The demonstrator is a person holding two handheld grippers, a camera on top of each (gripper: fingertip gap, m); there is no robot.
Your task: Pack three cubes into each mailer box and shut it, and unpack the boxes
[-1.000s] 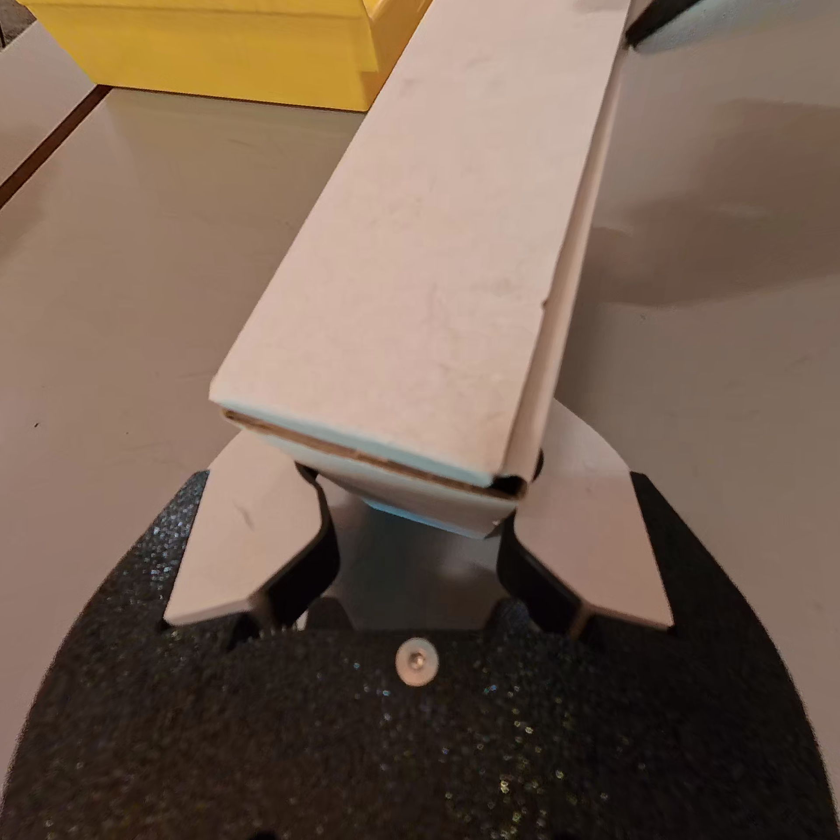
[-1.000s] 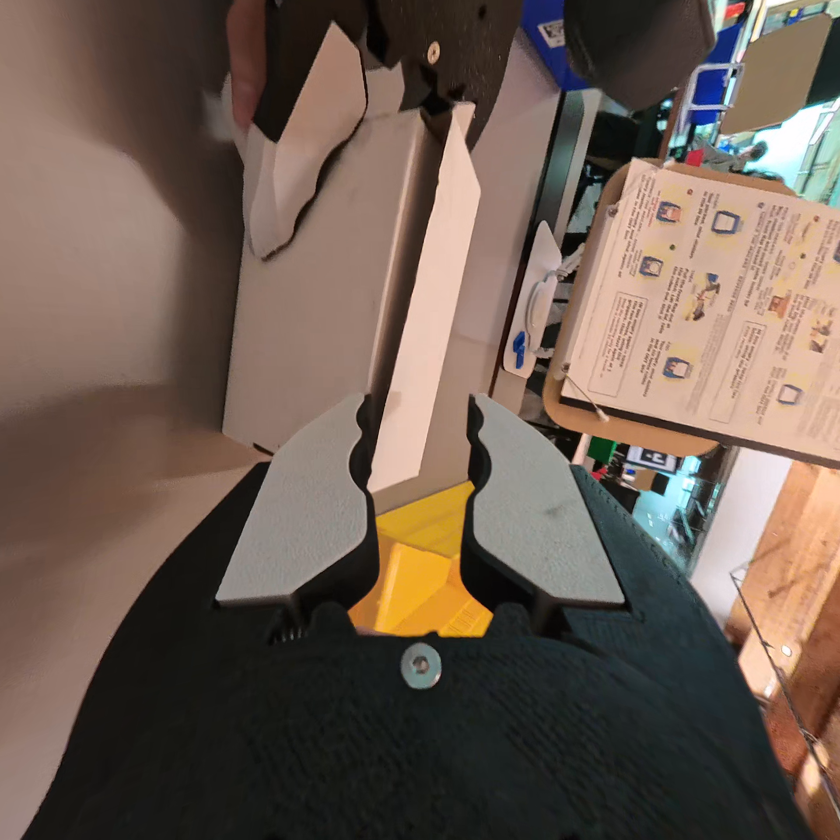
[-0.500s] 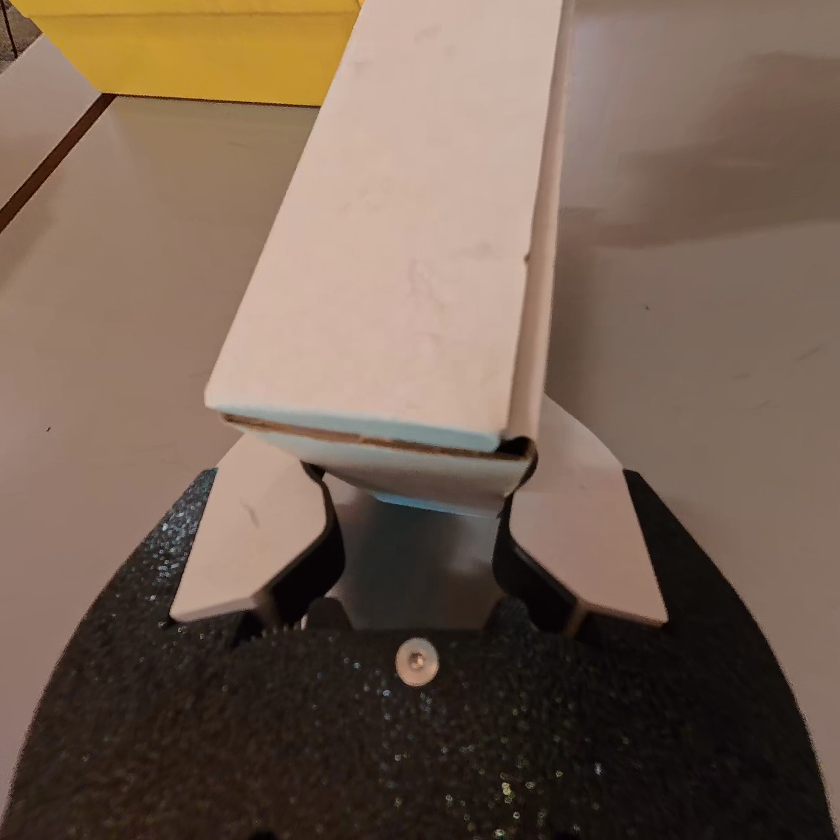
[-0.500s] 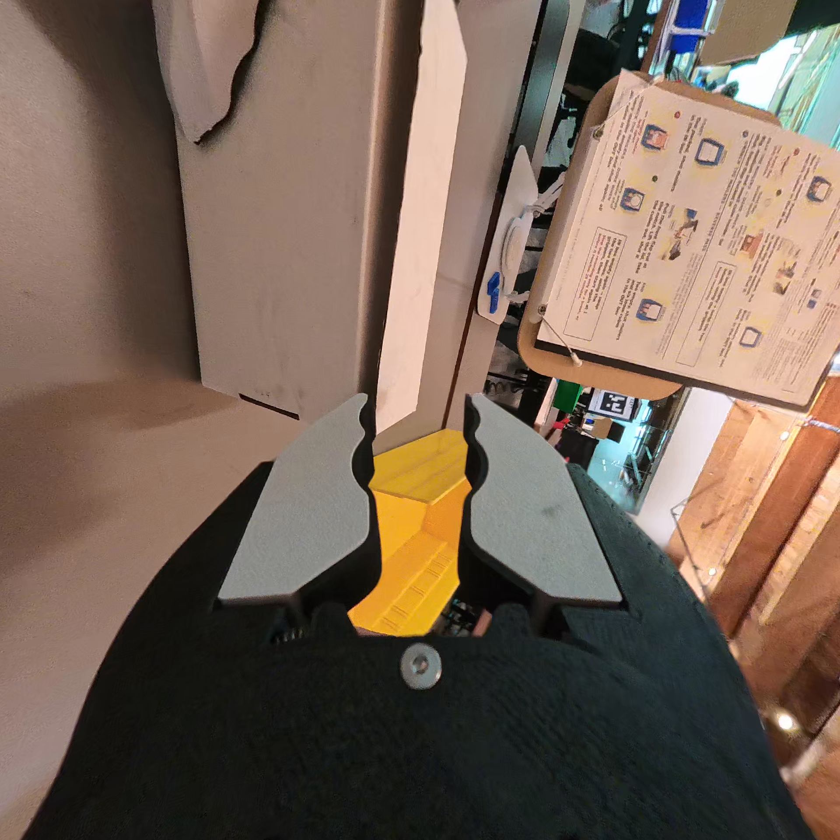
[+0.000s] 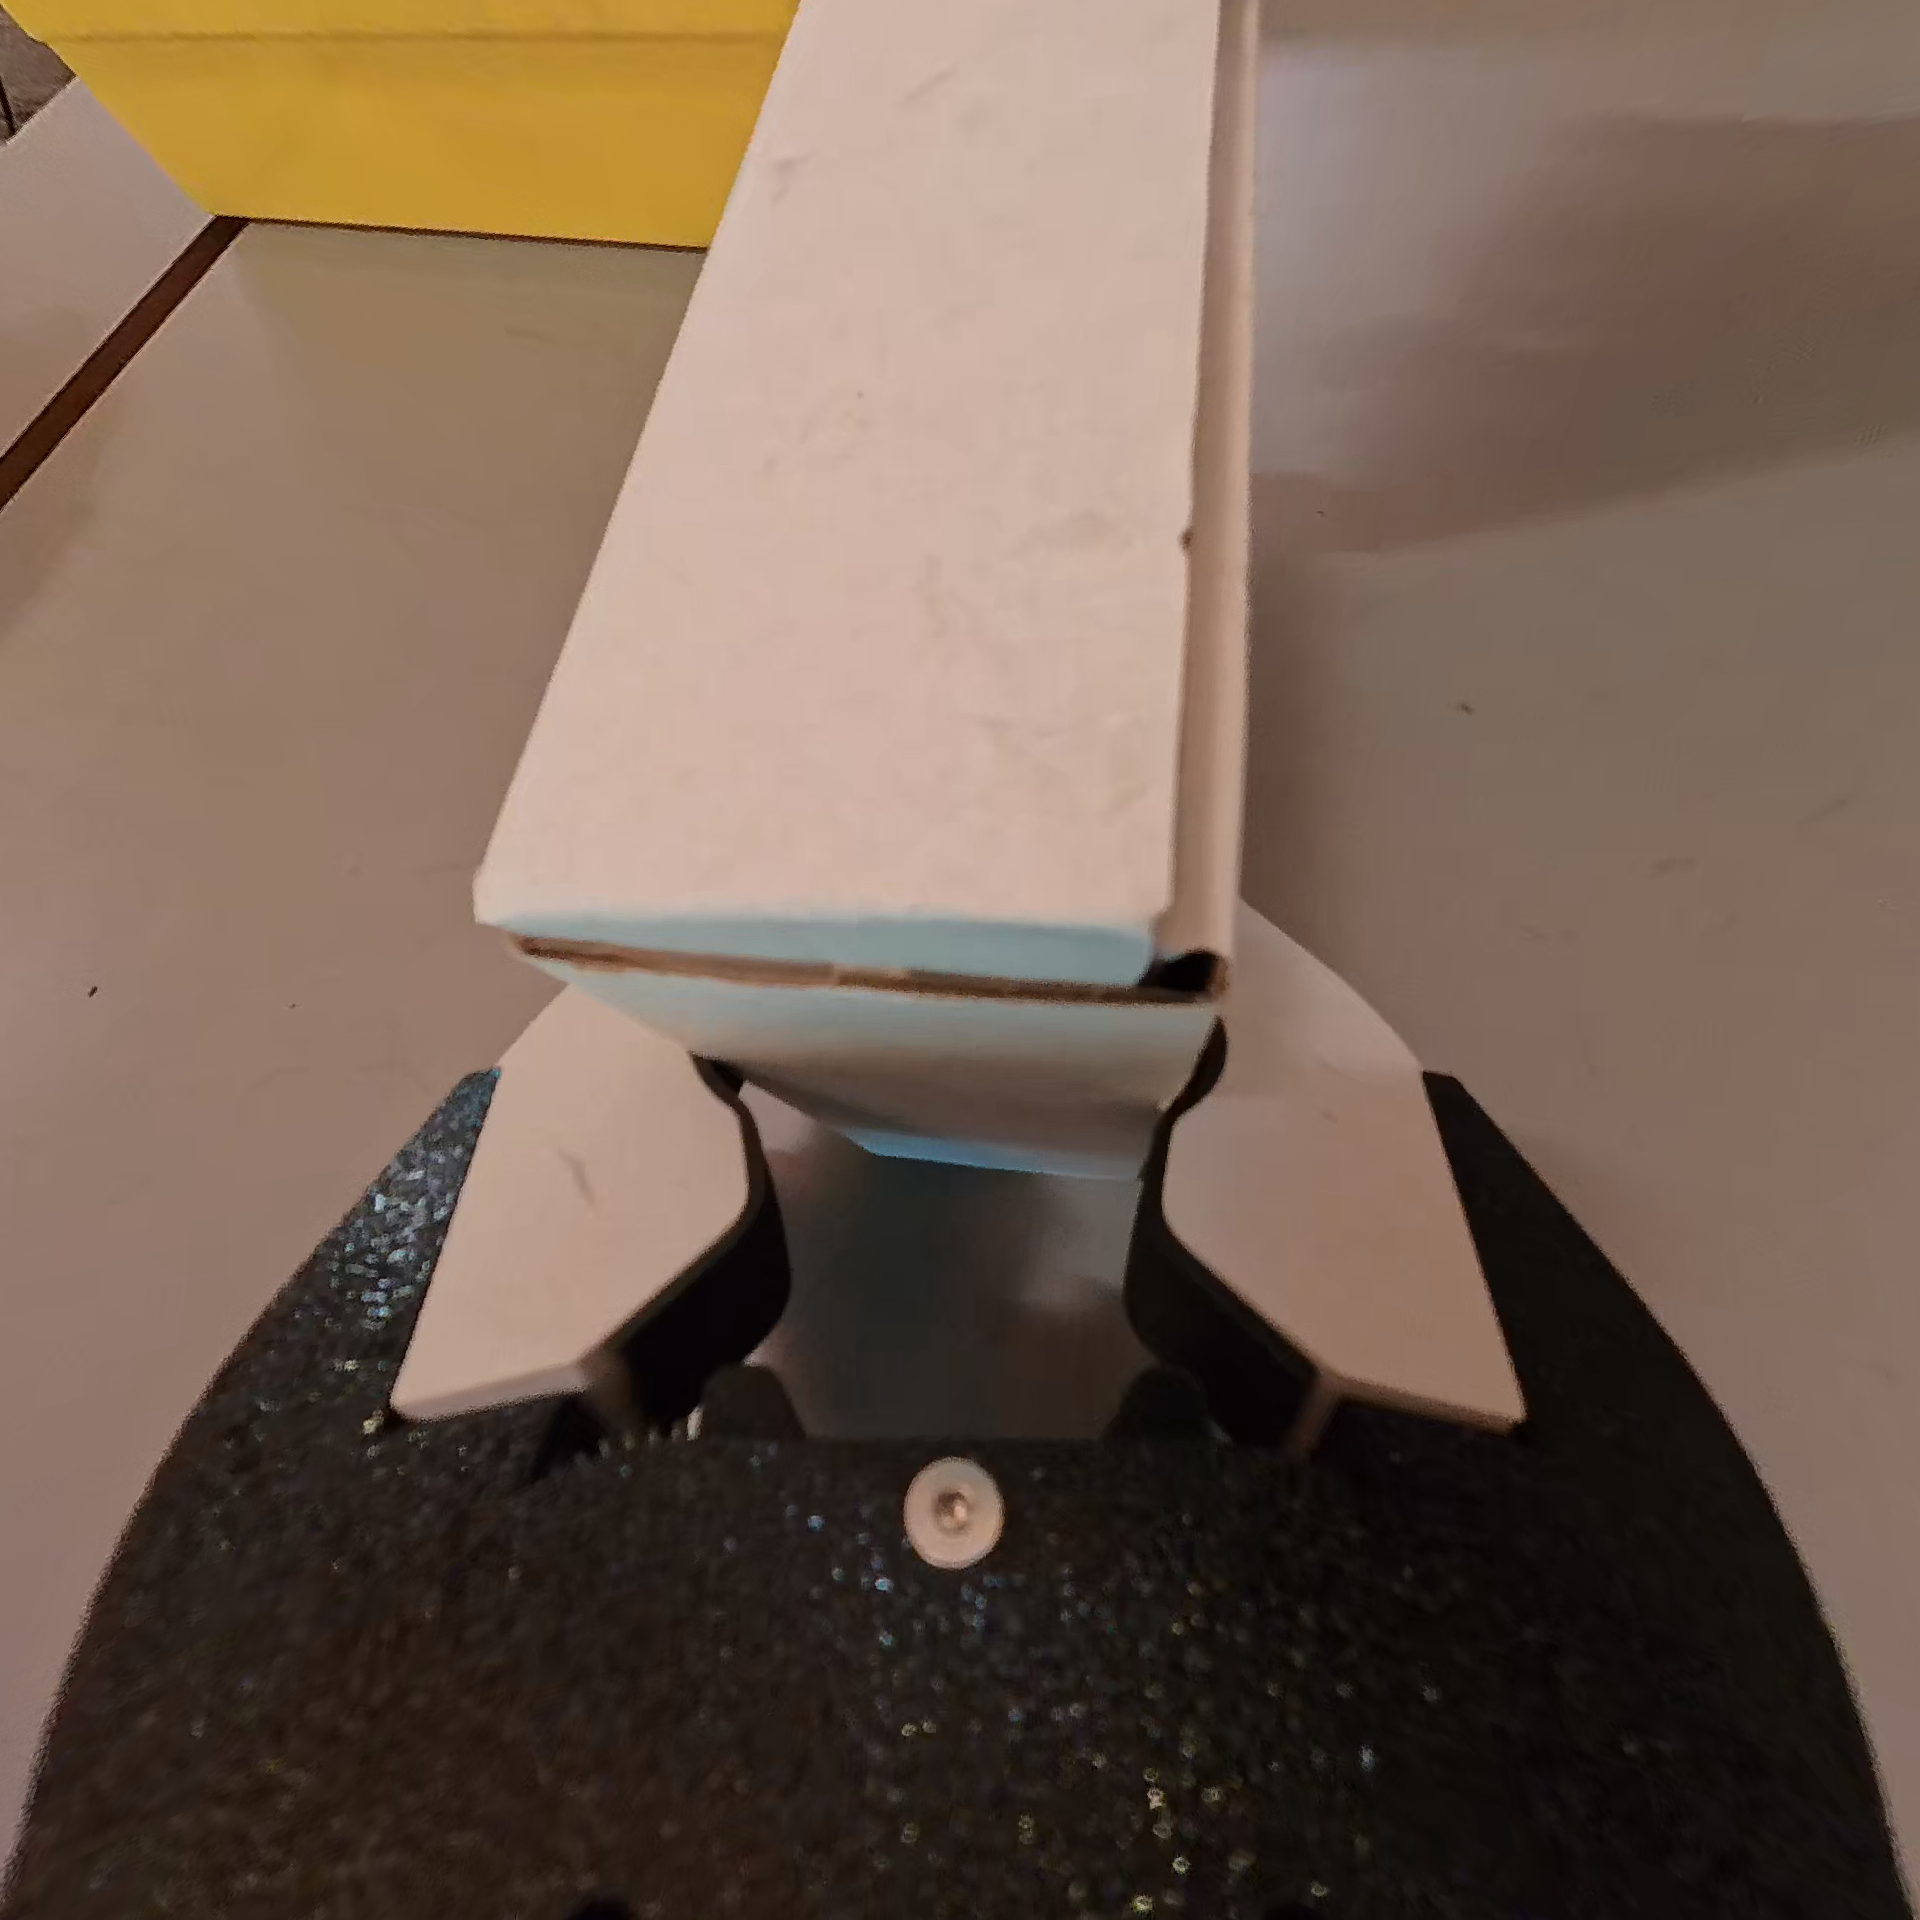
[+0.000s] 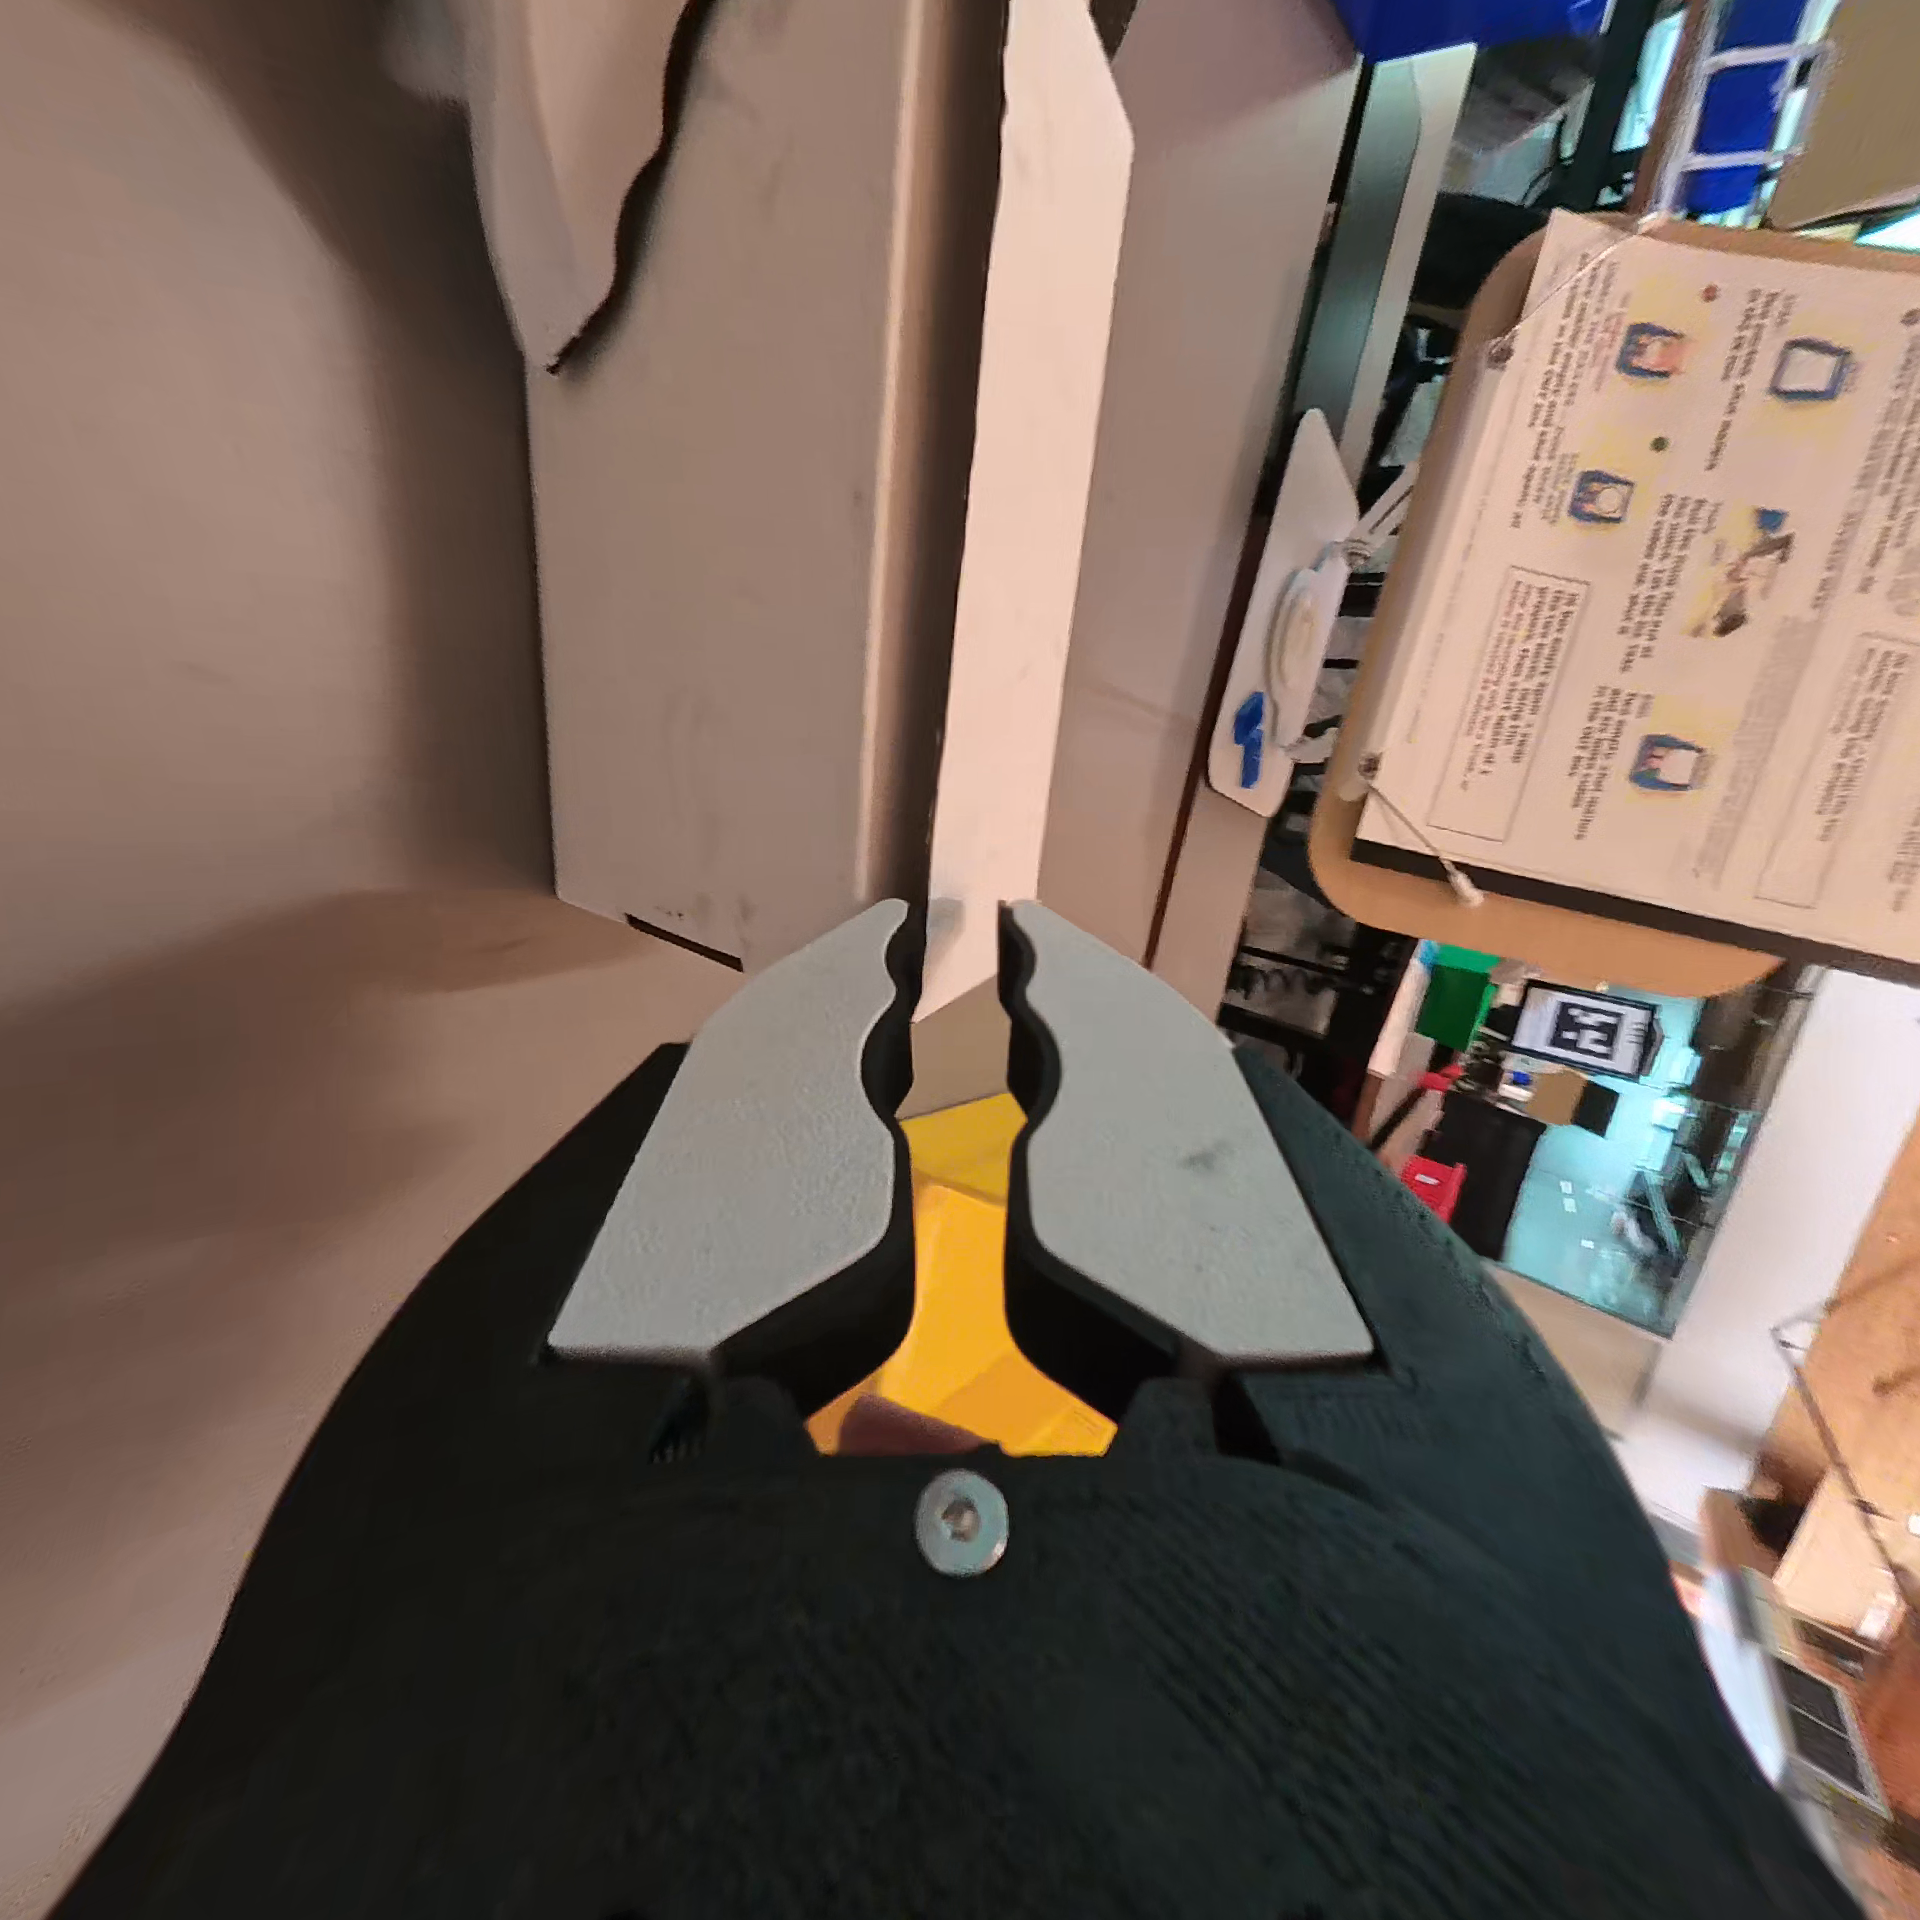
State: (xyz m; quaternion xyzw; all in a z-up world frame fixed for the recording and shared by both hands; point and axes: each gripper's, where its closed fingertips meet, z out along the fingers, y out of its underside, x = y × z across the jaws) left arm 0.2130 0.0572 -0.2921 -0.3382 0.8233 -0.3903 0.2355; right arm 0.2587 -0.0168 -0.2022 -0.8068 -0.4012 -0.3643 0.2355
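A white mailer box [image 5: 894, 540] lies lengthwise ahead of my left gripper [image 5: 966, 1060], which is shut on its near end just above the beige table [image 5: 260, 675]. In the right wrist view the same box [image 6: 727, 520] stands up the frame with a thin white lid flap [image 6: 1039, 520] sticking out. My right gripper [image 6: 956, 914] has closed narrowly around that flap's lower corner. A finger [image 6: 561, 187] of the left gripper shows on the box's far end. No cubes are clearly in view.
A yellow bin [image 5: 416, 125] stands at the table's far left, and shows between my right fingers [image 6: 956, 1247] with a dark reddish shape in it. An instruction sheet on a cardboard board [image 6: 1662, 571] hangs beyond the table edge, before cluttered shelves. Spacing between my two grippers at the tips: around 12 centimetres.
My right gripper's fingers have drawn together around the flap's corner. The box has swung slightly in the left wrist view, still held. The right view has moved closer to the box.
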